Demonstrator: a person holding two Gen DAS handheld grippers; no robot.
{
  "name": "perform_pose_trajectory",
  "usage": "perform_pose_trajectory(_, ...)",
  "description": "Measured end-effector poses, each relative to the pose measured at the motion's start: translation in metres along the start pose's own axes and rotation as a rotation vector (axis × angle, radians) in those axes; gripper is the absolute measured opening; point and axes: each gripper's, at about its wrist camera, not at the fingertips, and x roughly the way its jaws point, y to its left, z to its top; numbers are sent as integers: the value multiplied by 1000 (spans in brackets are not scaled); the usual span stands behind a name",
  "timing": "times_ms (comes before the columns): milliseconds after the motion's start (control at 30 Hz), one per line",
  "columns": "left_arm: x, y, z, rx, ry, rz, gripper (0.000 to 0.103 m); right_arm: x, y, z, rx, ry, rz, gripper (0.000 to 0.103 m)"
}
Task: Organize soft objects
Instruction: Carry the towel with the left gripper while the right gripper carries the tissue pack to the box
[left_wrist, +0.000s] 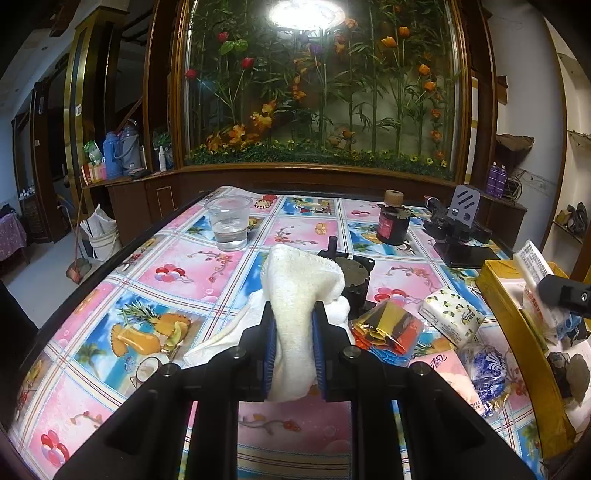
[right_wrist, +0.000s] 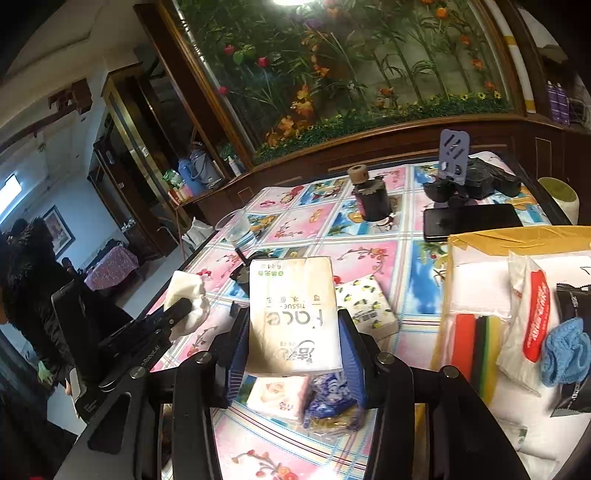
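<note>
In the left wrist view my left gripper (left_wrist: 295, 312) is shut on a cream towel (left_wrist: 301, 275), bunched upright above the table. More white cloth (left_wrist: 229, 332) trails below it on the tablecloth. The right wrist view shows my right gripper (right_wrist: 293, 317) shut on a white face-tissue pack (right_wrist: 293, 295), lifted over the table. Left of it in that view are the left gripper (right_wrist: 177, 314) and its towel (right_wrist: 184, 288). An open yellow cardboard box (right_wrist: 517, 236) at the right holds sponges (right_wrist: 476, 339), a blue cloth (right_wrist: 565, 350) and a white pack with a red label (right_wrist: 532, 317).
On the tablecloth lie a lemon-print tissue pack (left_wrist: 452, 314), a pink tissue pack (right_wrist: 277, 397), a blue-and-white bag (left_wrist: 484, 369) and a colourful packet (left_wrist: 388, 328). Farther back stand a plastic cup (left_wrist: 229, 221), a dark jar (left_wrist: 393, 225), a phone stand (left_wrist: 461, 218). A person (right_wrist: 33, 280) is at left.
</note>
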Motion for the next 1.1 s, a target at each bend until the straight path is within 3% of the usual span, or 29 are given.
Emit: perform_pose_trajectory(1100,-5,-44,-10,42,-10,180,17,-112,-124,-2,235,-152,-44,49)
